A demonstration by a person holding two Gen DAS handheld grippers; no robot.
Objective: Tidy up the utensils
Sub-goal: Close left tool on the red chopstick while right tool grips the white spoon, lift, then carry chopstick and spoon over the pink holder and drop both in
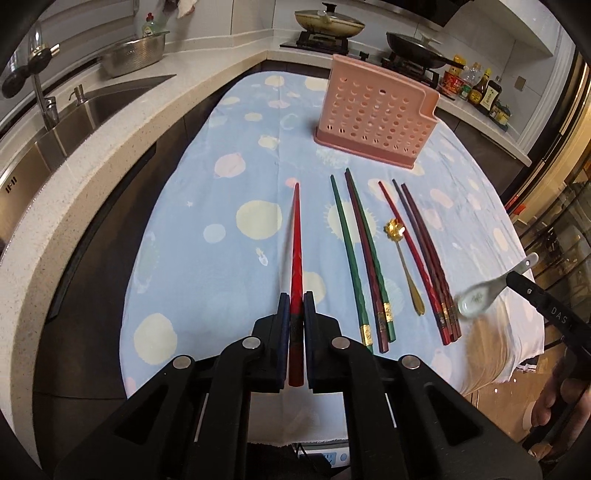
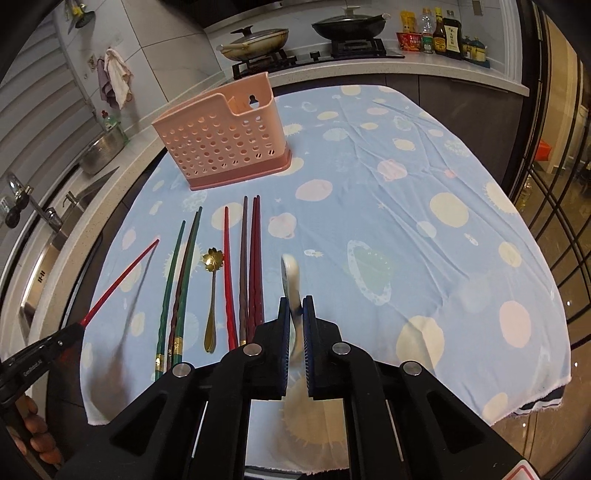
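With the pink holder [image 1: 376,118] standing beyond the row of chopsticks [image 1: 364,254], the left gripper [image 1: 296,306] clamps 1 red chopstick [image 1: 296,243] lengthwise and the right gripper [image 2: 296,310] pinches the white spoon [image 2: 290,277] edge-up by its handle, both lifted, probably so each drops in end-first.

- A table under a light blue planet-print cloth [image 2: 369,206] fills the space ahead.
- Left of it runs a speckled pale counter [image 1: 110,136] with a steel sink [image 1: 74,114] and tap [image 1: 40,88].
- Far ahead, a gas hob [image 2: 314,55] carries two lidded pans.
- Sauce bottles [image 2: 443,35] stand far ahead, right.
- Dark-framed glass doors [image 2: 554,221] close off the right.
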